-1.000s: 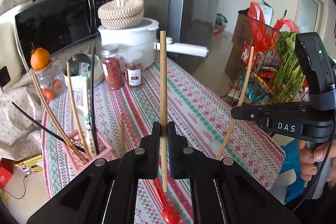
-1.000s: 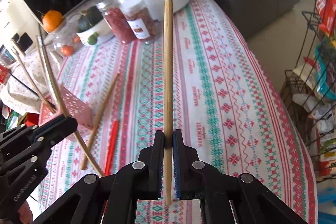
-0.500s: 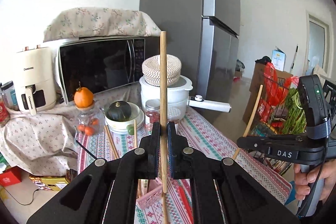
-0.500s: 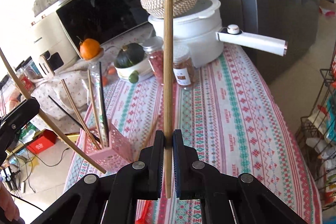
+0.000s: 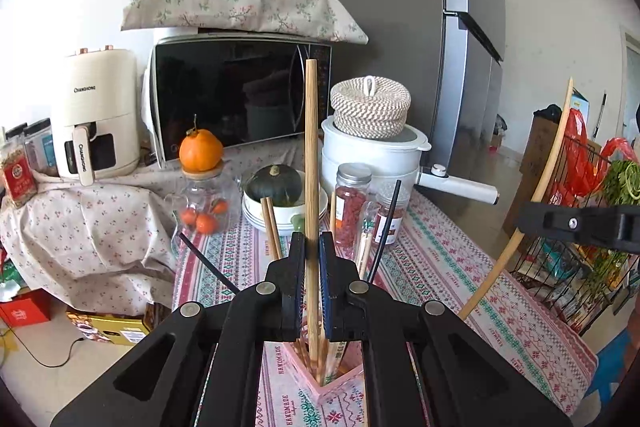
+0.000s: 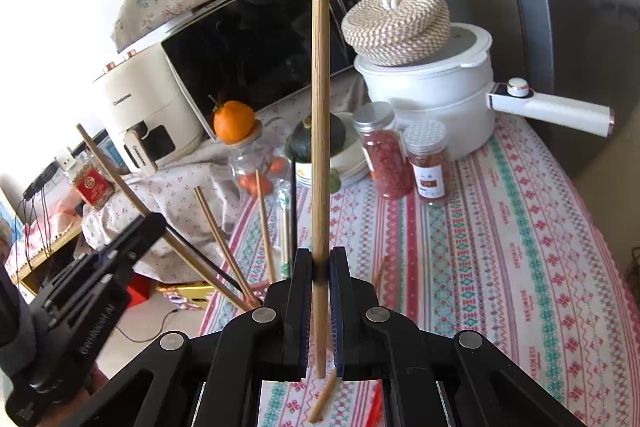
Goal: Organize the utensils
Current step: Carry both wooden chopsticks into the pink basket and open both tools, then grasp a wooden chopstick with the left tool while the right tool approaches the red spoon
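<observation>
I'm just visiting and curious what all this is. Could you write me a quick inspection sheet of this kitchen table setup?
Surface: table under a red and green patterned cloth.
Job's things: pink holder already stocked with chopsticks; one loose chopstick lies on the cloth.
Clutter: white pot with a woven coaster on its lid, two spice jars, a squash in a bowl, an orange on a glass jar.
Grippers: left gripper shut on a wooden chopstick; right gripper shut on another wooden chopstick.
Cables: a black cord on the floor.
Surroundings: microwave, air fryer, fridge, wire basket of groceries.
</observation>
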`<state>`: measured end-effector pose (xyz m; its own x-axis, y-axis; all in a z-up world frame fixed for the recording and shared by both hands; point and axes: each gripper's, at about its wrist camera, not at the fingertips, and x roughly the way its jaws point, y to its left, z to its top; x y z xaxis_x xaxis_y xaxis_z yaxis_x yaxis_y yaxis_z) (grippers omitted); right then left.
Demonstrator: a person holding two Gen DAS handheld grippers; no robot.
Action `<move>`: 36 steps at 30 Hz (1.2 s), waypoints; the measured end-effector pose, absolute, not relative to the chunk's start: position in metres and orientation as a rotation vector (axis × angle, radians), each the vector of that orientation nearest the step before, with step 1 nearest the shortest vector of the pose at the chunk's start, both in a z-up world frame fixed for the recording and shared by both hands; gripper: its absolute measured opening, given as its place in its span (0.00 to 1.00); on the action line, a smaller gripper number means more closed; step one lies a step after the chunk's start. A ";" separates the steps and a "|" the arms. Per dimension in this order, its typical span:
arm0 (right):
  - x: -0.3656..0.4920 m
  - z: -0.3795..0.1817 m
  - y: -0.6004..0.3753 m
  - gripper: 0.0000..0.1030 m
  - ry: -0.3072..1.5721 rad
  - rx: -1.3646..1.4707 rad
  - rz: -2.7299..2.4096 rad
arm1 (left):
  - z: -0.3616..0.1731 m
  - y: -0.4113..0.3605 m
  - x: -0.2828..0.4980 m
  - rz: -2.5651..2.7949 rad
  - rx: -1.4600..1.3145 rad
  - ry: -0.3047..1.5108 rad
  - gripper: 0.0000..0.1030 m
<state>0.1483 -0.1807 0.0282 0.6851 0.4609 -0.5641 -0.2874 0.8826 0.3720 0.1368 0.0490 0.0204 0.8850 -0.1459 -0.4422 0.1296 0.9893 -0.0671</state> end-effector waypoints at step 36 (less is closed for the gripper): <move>0.172 0.007 -0.163 0.75 0.639 0.283 0.418 | -0.016 0.078 0.136 -0.181 -0.115 0.745 0.87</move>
<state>0.1720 -0.1627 0.0068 0.7244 0.4586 -0.5148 -0.2877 0.8796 0.3788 0.1358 0.0784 -0.0165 0.7207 -0.2042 -0.6625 0.1230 0.9781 -0.1677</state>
